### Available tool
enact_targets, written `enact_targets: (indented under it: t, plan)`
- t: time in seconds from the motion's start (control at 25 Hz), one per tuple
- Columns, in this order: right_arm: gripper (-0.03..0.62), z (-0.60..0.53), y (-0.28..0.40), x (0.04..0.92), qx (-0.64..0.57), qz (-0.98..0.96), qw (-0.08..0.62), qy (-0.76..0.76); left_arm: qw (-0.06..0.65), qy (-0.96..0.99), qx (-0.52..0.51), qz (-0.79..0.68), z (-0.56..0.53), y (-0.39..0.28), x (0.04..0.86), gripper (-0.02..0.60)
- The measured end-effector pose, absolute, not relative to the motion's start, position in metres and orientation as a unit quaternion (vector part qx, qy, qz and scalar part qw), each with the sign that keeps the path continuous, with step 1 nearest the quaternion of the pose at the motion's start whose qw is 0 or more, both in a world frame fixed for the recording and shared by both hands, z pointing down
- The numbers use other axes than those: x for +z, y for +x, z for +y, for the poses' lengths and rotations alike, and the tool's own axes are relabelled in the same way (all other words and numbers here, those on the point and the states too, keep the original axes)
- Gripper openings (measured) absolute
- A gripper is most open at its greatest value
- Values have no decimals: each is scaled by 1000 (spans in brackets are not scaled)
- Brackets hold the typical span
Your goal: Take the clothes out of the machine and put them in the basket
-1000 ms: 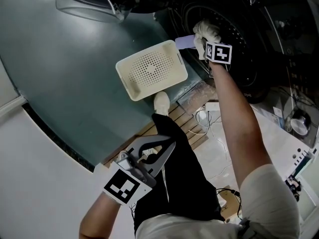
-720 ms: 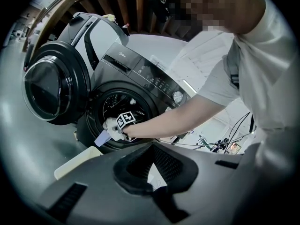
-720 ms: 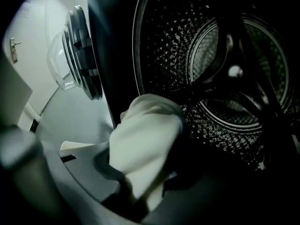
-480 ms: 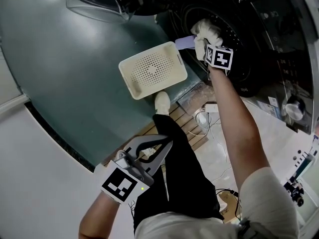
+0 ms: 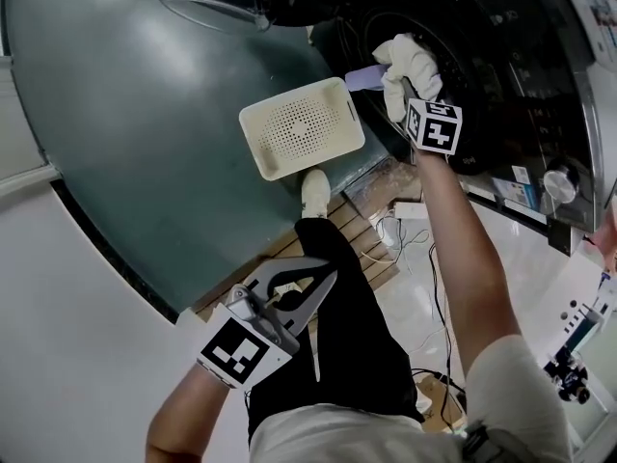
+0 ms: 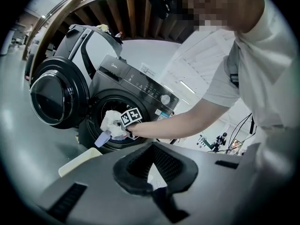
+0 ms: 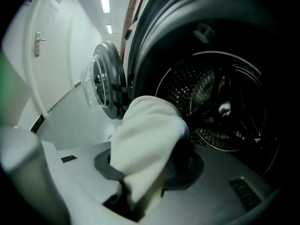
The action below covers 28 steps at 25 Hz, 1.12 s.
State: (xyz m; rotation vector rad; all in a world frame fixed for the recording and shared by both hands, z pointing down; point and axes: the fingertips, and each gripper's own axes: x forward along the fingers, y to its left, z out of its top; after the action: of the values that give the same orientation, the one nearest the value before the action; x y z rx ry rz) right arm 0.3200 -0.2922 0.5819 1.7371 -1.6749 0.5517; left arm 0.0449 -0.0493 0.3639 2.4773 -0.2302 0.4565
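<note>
- Over at the open mouth of the washing machine [image 5: 501,75], the right claw [image 7: 150,168] is clenched on a white cloth [image 7: 147,130]. That piece is bunched up between the jaws and puffs out over them.
- From the head view, the cloth sits right at the rim of the drum opening, up off the floor. A pale purple bit [image 5: 361,78] pokes out just beside it on the basket side; can't tell whether it's part of the same piece.
- Behind the cloth in the right gripper view you get the shiny ribbed drum [image 7: 220,107], dark inside.
- The round door [image 5: 207,8] is swung wide open, off to the side of the opening.
- The basket [image 5: 301,128] is cream with its perforated bottom showing. It's parked on the teal floor [image 5: 135,152] just in front of the machine, near the cloth but not touching it.
- The left claw [image 5: 326,285] is back by the person's black trousers [image 5: 337,355], well apart from the machine. Its jaws are pinched together with nothing in them.
- One white shoe [image 5: 313,193] is planted just beside the basket's near edge.
</note>
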Motion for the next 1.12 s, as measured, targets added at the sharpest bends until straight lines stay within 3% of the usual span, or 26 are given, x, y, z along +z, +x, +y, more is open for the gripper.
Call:
enact_targets:
  t: [1.12]
  plan:
    - [184, -239, 230, 357, 76, -743, 282, 602, 297, 939, 149, -89, 15, 27, 321, -2]
